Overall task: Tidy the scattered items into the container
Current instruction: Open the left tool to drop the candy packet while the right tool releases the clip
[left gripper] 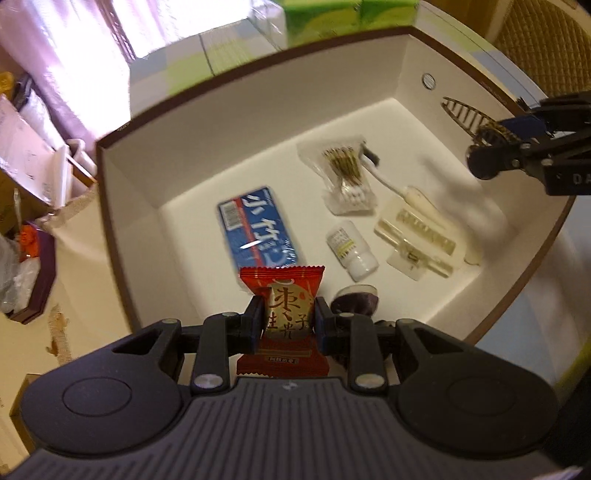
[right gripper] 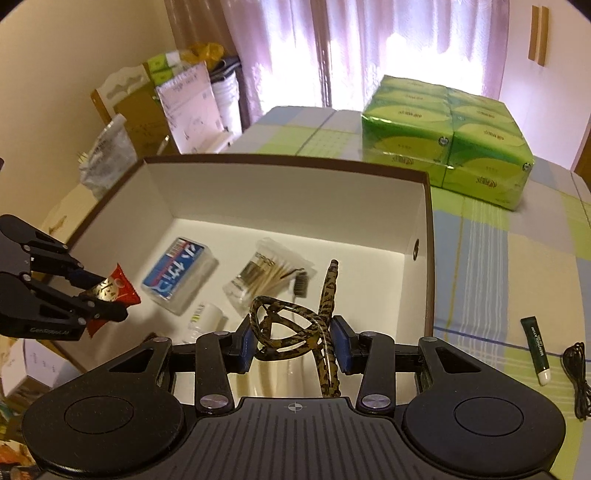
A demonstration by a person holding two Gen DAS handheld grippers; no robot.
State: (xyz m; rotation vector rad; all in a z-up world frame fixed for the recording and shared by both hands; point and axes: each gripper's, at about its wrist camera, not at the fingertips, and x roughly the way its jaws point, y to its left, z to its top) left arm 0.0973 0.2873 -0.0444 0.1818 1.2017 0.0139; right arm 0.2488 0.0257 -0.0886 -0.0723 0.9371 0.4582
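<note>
A red snack packet held over a white box

At the bottom middle of the frame, the left hand-held gripper [left gripper: 285, 317] pinches a red snack packet [left gripper: 282, 295] between its two fingers, above the near edge of the white box [left gripper: 236, 122] with a brown rim. Inside the box lie a blue pack [left gripper: 256, 230], a bag of cotton swabs [left gripper: 343, 181], a small white bottle [left gripper: 352, 251], a toothbrush [left gripper: 391, 181] and a clear plastic piece [left gripper: 417, 240], all close together. At the right edge, the right hand-held gripper [left gripper: 491, 146] holds a brown spotted hair clip [left gripper: 467, 116] over the box. Green packs [left gripper: 321, 16] sit at the top, behind the box.
</note>
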